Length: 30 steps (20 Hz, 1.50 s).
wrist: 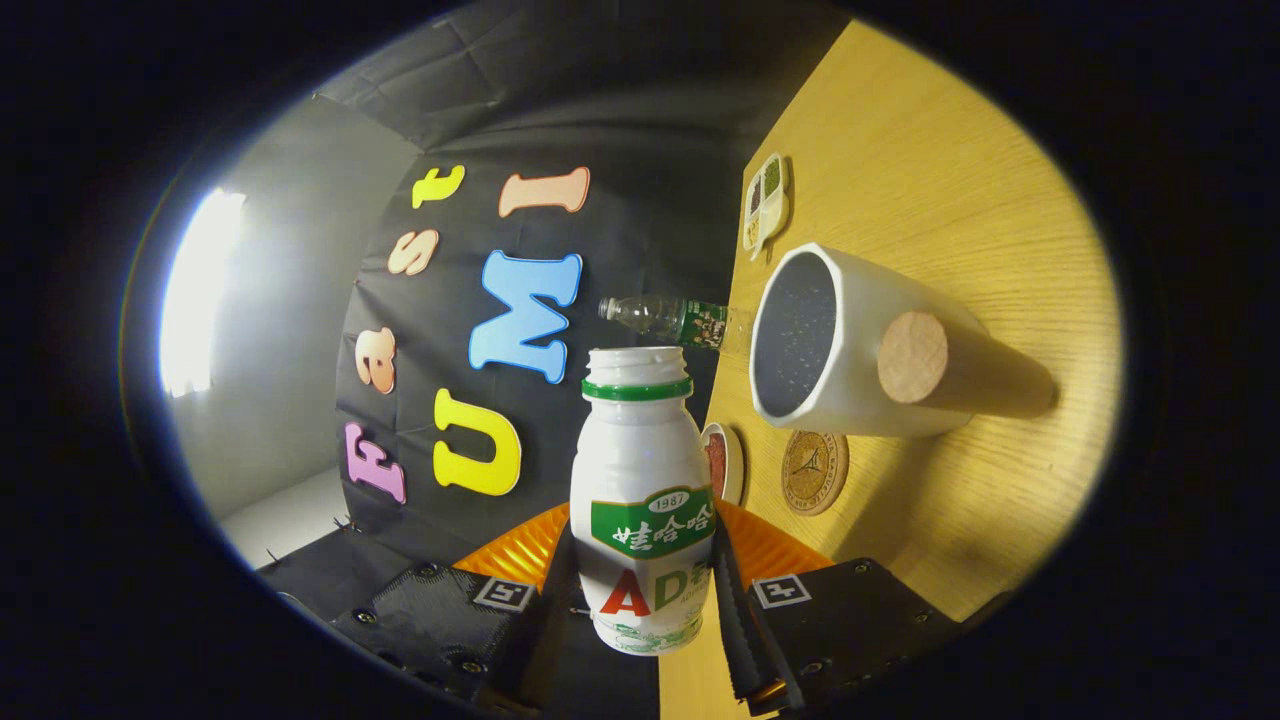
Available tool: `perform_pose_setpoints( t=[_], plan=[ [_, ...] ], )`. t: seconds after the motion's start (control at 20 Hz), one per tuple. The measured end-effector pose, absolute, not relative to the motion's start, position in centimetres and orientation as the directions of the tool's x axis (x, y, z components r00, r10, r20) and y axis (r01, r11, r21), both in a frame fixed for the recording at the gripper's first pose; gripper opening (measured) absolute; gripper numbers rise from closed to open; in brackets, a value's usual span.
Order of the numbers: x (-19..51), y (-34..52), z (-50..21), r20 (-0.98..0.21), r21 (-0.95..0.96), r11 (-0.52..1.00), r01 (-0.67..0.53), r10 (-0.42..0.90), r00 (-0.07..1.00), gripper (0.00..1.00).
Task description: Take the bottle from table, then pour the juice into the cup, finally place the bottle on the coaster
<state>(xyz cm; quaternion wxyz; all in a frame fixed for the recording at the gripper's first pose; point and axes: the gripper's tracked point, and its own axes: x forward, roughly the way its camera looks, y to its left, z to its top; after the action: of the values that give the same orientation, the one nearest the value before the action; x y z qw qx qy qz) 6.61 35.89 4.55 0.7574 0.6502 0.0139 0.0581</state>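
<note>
Gripper view: jaws clenched on white bottle [641, 500]; its open mouth near the cup [850, 345].

Fisheye camera on the claw [640, 600], rolled sideways, looking along its fingers; surface [930, 180] near, toward 3 o'clock.

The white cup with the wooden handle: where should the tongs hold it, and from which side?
The cup has a wooden handle jutting from its wall. Probably grip that, closing across it from the side. The tongs are shut on the bottle.
</note>
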Motion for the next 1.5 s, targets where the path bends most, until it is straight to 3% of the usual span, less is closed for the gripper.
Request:
perform_pose_setpoints(
  t=[0.75, 1.5],
  plan=[
    [6.3, 35.6, 5.8, 0.082, 0.995, -0.069, -0.077, 0.082, 0.993, 0.64],
    [6.2, 35.3, 6.3, 0.090, 0.985, -0.156, -0.077, 0.082, 0.993, 0.64]
  ],
)
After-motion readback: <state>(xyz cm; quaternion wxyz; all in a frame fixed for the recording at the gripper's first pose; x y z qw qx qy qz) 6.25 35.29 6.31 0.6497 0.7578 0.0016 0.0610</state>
